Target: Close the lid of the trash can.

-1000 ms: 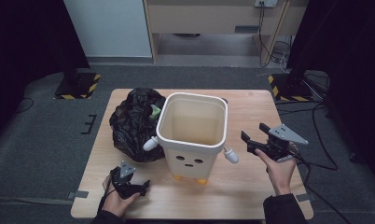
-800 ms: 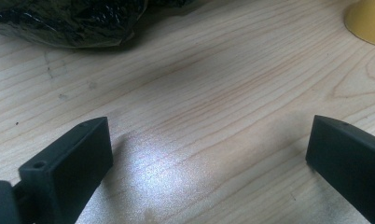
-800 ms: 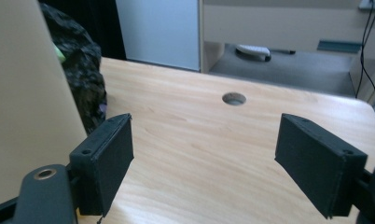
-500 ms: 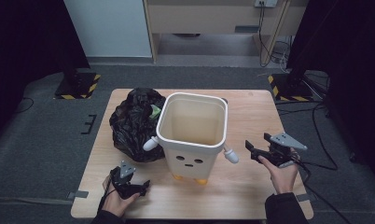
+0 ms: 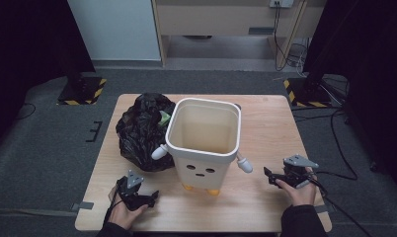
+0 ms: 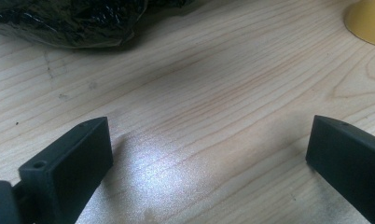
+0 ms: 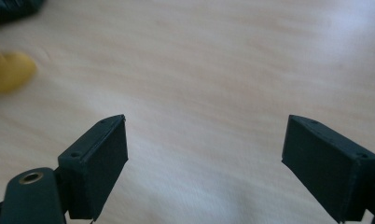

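- Bin, cream w/ a small face on its near side, stands upright at the middle of the table; open top, inside looks empty.
- 2 white arm-like knobs stick out from its near corners; yellow feet underneath rest on the wood.
- Black bag, crumpled plastic, lies just left of the bin, touching its left side; a bit of green shows at the bag's top near the bin rim.
- Left gripper rests low at the near-left of the table, held by the person's left hand; jaws spread wide, nothing between them. In the left gripper view bare wood lies between the jaws, bag edge at far left, 1 yellow foot at far right.
- Right gripper sits low at the near-right, in the right hand, apart from the bin; its jaws have just been opening and stand spread w/ nothing between them. Right gripper view is blurred: bare wood ahead, a yellow foot at the left edge.
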Demonstrator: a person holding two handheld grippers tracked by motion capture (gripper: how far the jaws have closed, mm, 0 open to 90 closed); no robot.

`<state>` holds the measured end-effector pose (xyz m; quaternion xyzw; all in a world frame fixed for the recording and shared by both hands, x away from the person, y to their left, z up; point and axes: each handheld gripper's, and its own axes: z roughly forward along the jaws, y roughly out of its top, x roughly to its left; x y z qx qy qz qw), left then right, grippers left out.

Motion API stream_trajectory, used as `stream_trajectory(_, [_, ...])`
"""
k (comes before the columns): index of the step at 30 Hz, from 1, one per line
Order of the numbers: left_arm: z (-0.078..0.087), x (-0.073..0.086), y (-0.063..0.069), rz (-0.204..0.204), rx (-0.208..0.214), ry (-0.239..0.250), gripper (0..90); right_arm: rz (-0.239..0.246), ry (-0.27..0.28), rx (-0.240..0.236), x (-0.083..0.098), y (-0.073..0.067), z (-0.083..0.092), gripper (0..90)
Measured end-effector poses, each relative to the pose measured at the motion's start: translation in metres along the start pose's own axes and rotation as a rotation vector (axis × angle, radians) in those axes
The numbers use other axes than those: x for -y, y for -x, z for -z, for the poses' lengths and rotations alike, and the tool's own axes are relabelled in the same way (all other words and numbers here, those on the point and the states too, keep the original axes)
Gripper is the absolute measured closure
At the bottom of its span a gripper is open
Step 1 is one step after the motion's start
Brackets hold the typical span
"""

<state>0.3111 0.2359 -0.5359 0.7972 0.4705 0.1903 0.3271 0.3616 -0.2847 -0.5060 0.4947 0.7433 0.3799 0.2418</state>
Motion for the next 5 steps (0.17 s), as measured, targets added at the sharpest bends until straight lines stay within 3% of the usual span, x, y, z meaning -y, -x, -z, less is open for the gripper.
stream_trajectory(5, [0.0, 0.0, -0.0001, 0.0, 0.001, 0.0, 0.0, 0.035, -0.078, 0.007, 0.013, 0.0057, -0.0037, 10.8])
